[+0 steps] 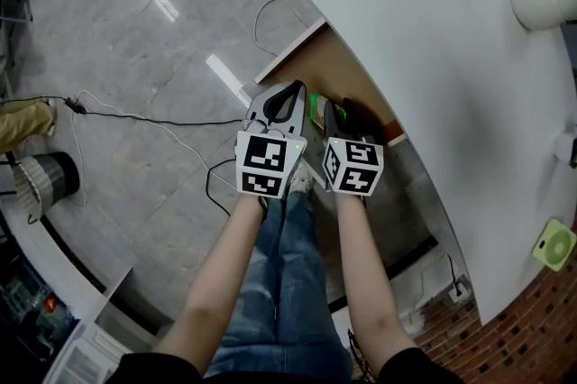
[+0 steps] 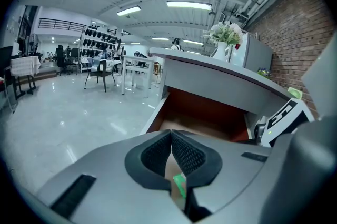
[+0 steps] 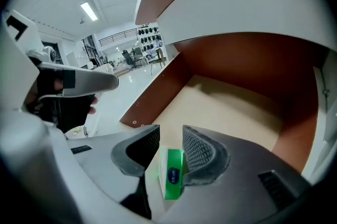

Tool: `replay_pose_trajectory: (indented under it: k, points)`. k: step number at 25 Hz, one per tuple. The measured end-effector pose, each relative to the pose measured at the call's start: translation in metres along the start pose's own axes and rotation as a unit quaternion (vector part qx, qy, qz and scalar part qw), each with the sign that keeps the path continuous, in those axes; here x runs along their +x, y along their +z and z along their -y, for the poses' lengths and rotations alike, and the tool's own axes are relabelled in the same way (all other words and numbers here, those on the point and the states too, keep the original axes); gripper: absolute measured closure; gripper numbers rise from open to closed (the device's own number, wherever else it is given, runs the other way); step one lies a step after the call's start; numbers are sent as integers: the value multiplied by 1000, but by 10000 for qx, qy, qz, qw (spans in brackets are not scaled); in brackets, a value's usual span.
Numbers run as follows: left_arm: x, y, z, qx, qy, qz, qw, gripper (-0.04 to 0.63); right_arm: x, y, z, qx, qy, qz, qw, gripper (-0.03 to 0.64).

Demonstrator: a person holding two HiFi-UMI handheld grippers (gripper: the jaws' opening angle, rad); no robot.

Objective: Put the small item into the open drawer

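Right gripper (image 3: 170,134): jaws parted, and the small green-and-white box (image 3: 172,173) stands between them. It leans on the right pad and is clear of the left one, above the pale floor of the open brown wooden drawer (image 3: 226,104); whether it rests there is unclear. Left gripper (image 2: 171,136), just beside: pads closed tip to tip, clamping nothing. The curved white desktop (image 1: 433,40) overhangs the drawer's back. Only the head view catches the thin black cable (image 1: 153,121) on the grey marble floor (image 1: 135,40). Only the left gripper view shows the white vase of flowers (image 2: 221,49).
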State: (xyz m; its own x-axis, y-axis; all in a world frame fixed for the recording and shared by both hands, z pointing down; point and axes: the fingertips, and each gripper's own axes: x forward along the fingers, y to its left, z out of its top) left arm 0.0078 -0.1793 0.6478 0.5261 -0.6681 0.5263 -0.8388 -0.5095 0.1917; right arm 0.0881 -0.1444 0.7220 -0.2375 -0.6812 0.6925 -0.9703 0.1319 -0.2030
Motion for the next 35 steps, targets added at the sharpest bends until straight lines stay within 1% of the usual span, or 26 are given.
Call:
replay_pose_trajectory:
  k: [2, 4, 6, 8, 16, 17, 21, 23, 26, 29, 35]
  points:
    - [0, -2, -1, -6, 13, -14, 10000, 572, -2, 3, -1, 28, 18, 92, 10000, 469]
    - [-1, -2, -1, -6, 21, -23, 10000, 572, -6, 9, -1, 53, 13, 255, 9997, 399]
    - [-1, -2, -2, -4, 27, -20, 10000, 572, -10, 14, -1, 75, -26, 414, 9991, 363]
    - [-1, -1, -2, -7, 27, -9, 10000, 572, -13, 16, -1, 100, -56, 474, 9988, 353]
    - [-3, 5, -3, 4, 23, 31, 10000, 572, -19, 25, 0, 104, -93, 605, 9981, 354]
    - [-5, 7, -4, 4, 33, 43, 10000, 572, -22, 29, -2, 82, -85, 652, 9978, 360]
    - [-22, 23, -2, 42, 44, 100, 9999, 572, -50, 46, -14, -15, -88, 903, 9959, 451]
    - [-34, 37, 0, 109, 44, 147, 9998, 572, -68, 60, -22, -17, -74, 1044, 9945, 483]
    - [-51, 67, 5, 190, 55, 296, 9994, 572, -99, 86, -29, 20, -42, 1316, 9913, 522]
    - [-79, 97, 15, 284, 23, 385, 9989, 572, -140, 112, -39, 115, -47, 1560, 9877, 546]
    - [-138, 170, 40, 367, 1, 751, 9965, 572, -227, 179, -45, 166, -144, 2164, 9761, 593]
